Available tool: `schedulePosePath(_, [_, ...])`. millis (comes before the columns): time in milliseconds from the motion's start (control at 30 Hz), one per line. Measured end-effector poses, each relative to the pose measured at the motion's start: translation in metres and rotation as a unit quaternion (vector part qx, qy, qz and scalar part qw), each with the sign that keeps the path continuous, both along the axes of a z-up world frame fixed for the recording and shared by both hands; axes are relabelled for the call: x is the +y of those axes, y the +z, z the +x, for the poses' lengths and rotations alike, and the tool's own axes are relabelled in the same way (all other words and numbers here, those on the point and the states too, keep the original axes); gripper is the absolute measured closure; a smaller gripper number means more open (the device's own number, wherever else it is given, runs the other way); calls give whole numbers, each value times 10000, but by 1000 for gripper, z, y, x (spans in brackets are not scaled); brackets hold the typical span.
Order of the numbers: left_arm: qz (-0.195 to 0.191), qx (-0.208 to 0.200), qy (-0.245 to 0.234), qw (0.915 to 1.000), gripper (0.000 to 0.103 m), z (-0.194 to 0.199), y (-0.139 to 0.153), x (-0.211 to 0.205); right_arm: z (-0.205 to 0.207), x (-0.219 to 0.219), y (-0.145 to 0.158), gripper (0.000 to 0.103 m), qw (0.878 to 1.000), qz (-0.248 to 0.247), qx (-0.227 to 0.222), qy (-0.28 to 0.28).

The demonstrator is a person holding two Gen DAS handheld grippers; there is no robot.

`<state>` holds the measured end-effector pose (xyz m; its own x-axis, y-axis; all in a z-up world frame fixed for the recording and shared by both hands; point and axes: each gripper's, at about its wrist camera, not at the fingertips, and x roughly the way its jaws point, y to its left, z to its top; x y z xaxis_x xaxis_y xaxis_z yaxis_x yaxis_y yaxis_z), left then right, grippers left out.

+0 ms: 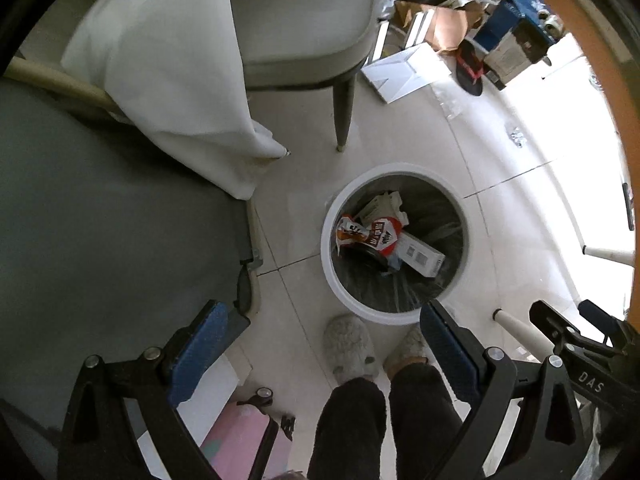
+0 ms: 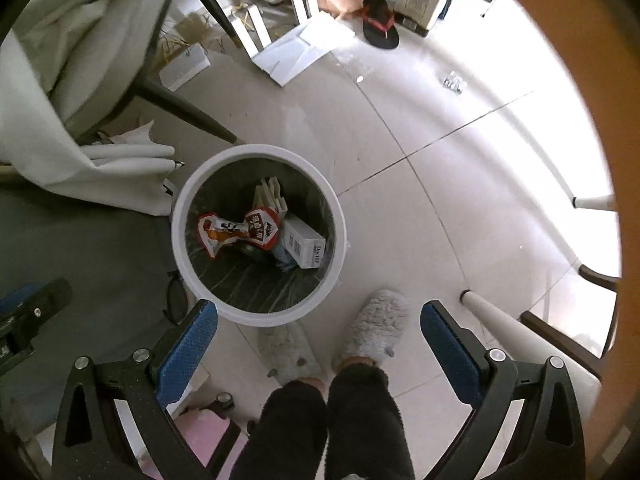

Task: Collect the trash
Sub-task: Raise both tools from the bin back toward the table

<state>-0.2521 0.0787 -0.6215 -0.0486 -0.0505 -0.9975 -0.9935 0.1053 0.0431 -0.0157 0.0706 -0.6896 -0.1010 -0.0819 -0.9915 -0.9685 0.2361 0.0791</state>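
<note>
A round white trash bin [image 1: 332,272] with a dark liner stands on the floor; it also shows in the right wrist view [image 2: 180,264]. Inside lie a red-and-white snack wrapper [image 1: 370,234] [image 2: 240,230], a white carton [image 1: 420,254] [image 2: 306,246] and pale cardboard pieces [image 1: 384,206] [image 2: 270,196]. My left gripper [image 1: 324,332] is open and empty, held high above the bin's near rim. My right gripper [image 2: 320,328] is open and empty, above the floor just right of the bin. The right gripper also shows at the left wrist view's right edge [image 1: 580,336].
The person's grey slippers [image 2: 376,324] stand by the bin. A dark table [image 1: 100,220] with a white cloth [image 1: 168,60] is on the left. A grey chair [image 1: 304,28] stands behind. Boxes and cardboard [image 1: 440,28] clutter the far floor. A white table leg [image 2: 504,320] is at right.
</note>
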Motion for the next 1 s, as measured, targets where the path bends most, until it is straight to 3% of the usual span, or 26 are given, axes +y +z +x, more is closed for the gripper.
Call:
schedulePosePath(200, [124, -71, -47, 9999, 4, 2, 55, -12, -3, -4, 63, 1, 9998, 209, -16, 58])
schedulePosePath(500, [289, -107, -60, 9995, 4, -1, 155, -36, -7, -21, 185, 1, 9983, 569, 128, 0])
schedulePosePath(833, [1022, 50, -447, 9937, 4, 10, 275, -51, -3, -48, 317, 1, 9940, 963, 479, -180])
schedulePosePath(1000, [1653, 184, -962, 9814, 4, 53, 326, -38, 32, -47, 375, 1, 9871, 1360, 589, -606])
